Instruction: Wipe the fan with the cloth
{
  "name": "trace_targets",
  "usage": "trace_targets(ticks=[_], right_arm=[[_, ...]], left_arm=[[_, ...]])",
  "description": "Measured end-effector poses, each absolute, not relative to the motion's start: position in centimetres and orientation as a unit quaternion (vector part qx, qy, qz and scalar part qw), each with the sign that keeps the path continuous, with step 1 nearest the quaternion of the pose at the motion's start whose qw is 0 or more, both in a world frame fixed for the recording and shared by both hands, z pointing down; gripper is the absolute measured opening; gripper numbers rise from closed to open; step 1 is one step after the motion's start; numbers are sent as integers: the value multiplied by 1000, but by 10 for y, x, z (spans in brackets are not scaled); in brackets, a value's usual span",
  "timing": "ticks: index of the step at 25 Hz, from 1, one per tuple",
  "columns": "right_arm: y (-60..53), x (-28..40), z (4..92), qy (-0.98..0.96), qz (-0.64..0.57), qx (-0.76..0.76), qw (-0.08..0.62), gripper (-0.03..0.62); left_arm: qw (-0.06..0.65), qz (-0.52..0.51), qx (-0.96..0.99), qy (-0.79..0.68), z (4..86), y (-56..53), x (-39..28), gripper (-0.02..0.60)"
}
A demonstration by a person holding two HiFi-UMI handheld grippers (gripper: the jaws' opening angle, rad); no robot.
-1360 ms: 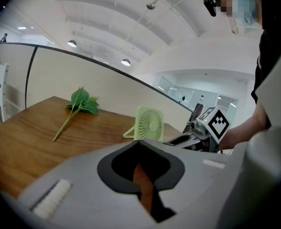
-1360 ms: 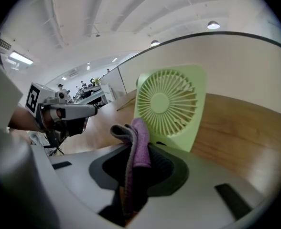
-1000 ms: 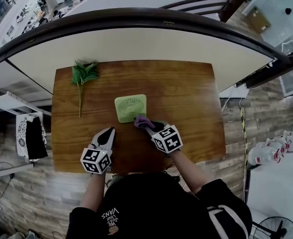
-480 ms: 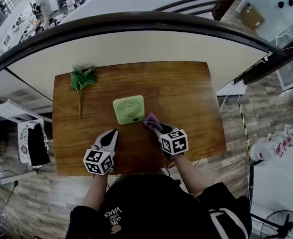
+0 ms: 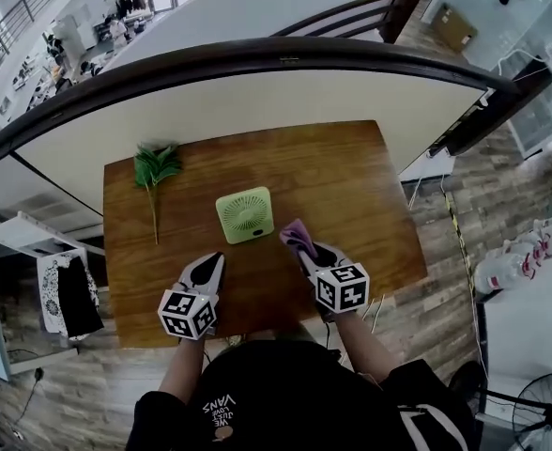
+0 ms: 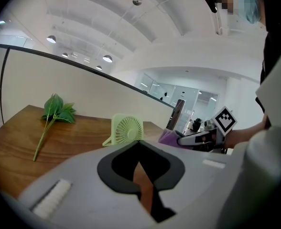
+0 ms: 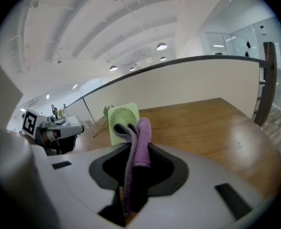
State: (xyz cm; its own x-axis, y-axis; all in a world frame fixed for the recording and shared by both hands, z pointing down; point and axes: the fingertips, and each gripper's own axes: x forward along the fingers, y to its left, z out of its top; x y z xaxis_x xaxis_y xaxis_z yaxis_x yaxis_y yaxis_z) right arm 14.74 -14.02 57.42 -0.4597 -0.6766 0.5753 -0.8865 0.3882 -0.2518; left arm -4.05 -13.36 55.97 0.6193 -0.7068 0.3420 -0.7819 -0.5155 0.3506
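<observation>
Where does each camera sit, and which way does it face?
Head view: on the person's head, facing steeply down at table, fan, left hand-held gripper, right hand-held gripper; forearms show.
Left gripper view: on that gripper, along its shut, empty jaws.
Right gripper view: on that gripper, along jaws clamping the cloth.
Both gripper views share the fan.

Brown wooden table (image 5: pixel 351 186), far edge against curved white partition (image 5: pixel 257 97) topped by dark rail (image 5: pixel 285 54). Grey wood-plank floor (image 5: pixel 454 289) beyond right edge. White shelf unit (image 5: pixel 27 238) off left edge. White arched ceiling (image 7: pixel 83 27) with round lamps (image 7: pixel 161 46). Glass walls (image 6: pixel 178 92) behind.
</observation>
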Motion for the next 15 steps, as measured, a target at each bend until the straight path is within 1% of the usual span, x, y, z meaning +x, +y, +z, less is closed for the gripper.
trace_targets(ticks=[8, 15], right_arm=[[-107, 135, 535, -804, 261, 518, 131, 98], [-74, 111, 525, -792, 257, 540, 120, 98]], left_arm=[[219, 80, 895, -381, 537, -113, -40, 11], [215, 92, 913, -335, 532, -85, -50, 11]])
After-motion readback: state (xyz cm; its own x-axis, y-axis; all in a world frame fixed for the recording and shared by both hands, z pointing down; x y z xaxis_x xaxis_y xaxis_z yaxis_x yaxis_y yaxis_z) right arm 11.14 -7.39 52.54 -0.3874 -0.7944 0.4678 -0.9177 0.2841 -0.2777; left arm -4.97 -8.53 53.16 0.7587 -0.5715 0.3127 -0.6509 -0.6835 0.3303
